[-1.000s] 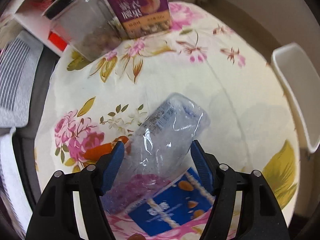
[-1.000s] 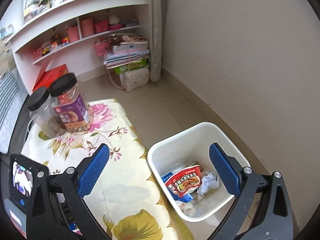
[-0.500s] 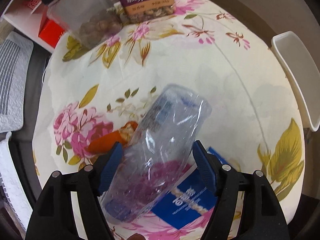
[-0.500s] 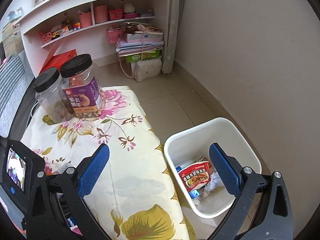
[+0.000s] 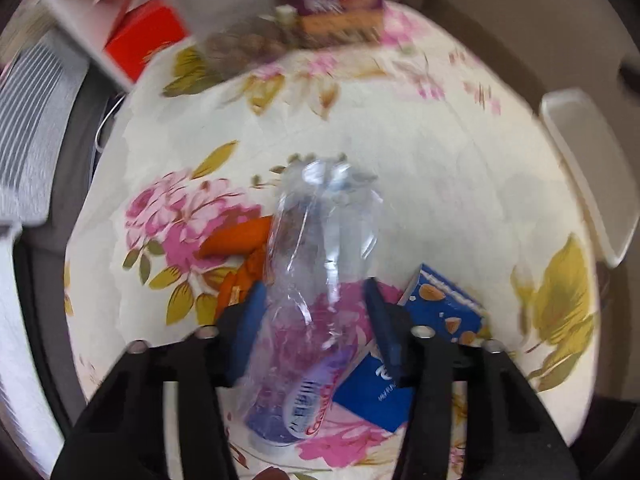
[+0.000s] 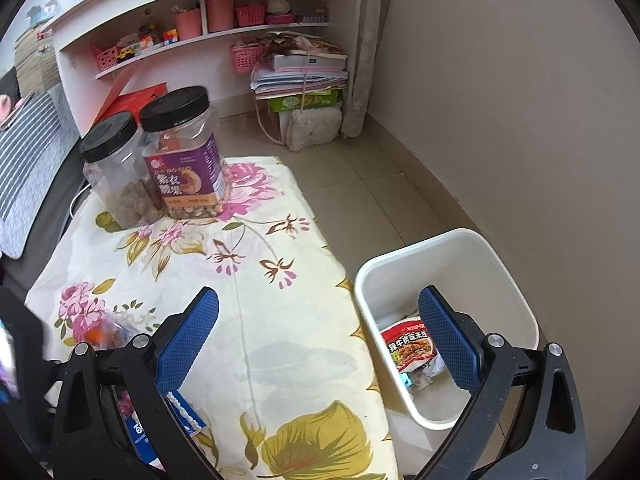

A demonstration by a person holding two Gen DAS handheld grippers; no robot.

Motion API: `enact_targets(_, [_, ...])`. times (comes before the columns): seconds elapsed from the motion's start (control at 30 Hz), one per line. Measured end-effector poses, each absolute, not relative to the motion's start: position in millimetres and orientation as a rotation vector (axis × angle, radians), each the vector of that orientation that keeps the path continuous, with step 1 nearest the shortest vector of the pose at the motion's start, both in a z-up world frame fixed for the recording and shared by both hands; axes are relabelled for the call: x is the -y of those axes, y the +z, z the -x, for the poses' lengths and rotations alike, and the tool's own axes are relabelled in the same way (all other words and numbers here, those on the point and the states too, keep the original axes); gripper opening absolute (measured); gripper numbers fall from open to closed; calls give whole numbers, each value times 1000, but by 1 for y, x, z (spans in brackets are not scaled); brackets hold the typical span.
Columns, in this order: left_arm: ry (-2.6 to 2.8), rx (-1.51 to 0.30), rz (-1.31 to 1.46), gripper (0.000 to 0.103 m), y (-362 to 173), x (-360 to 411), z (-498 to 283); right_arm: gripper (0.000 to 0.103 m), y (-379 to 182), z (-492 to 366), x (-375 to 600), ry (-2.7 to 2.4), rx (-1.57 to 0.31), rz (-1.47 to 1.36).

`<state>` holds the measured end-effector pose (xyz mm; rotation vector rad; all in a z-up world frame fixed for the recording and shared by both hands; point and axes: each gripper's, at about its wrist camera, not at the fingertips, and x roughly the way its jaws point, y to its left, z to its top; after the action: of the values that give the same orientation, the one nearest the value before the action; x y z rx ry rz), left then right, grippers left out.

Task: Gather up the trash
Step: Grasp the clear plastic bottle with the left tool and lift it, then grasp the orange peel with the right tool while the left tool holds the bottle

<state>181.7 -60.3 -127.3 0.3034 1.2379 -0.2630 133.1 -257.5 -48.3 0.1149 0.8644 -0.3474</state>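
A crumpled clear plastic bottle (image 5: 320,232) lies on the floral tablecloth (image 5: 420,168), its purple-labelled end toward the camera. My left gripper (image 5: 315,285) has its jaws closing on the bottle, and both blue pads touch its dented sides. Under the bottle lie a blue snack box (image 5: 440,316) and an orange wrapper (image 5: 236,240). My right gripper (image 6: 318,296) hangs open with nothing in it over the table's right edge, beside the white trash bin (image 6: 460,256). The bin holds a red noodle packet (image 6: 408,344) and crumpled paper.
Two black-lidded snack jars (image 6: 184,160) stand at the table's far end. Shelves with pink baskets (image 6: 248,16) and a stack of books (image 6: 300,76) line the back wall. A striped cushion (image 6: 28,176) lies to the left. The wall runs close behind the bin.
My left gripper's jaws have narrowed onto the bottle, which has swung round to lie along the fingers. The right gripper has drifted, showing more of the table and jars.
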Motion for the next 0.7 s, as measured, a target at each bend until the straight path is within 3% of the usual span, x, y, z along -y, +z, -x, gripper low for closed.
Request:
enact_targets(0.4, [-214,-1212,164,35,-85,-32,-156,96,-72,-145,200,-213,-942,-76])
enact_targets(0.7, [-171,-1036,287,35,-31,-86,-132,92,-100,-160,147,-40,-1061,-162])
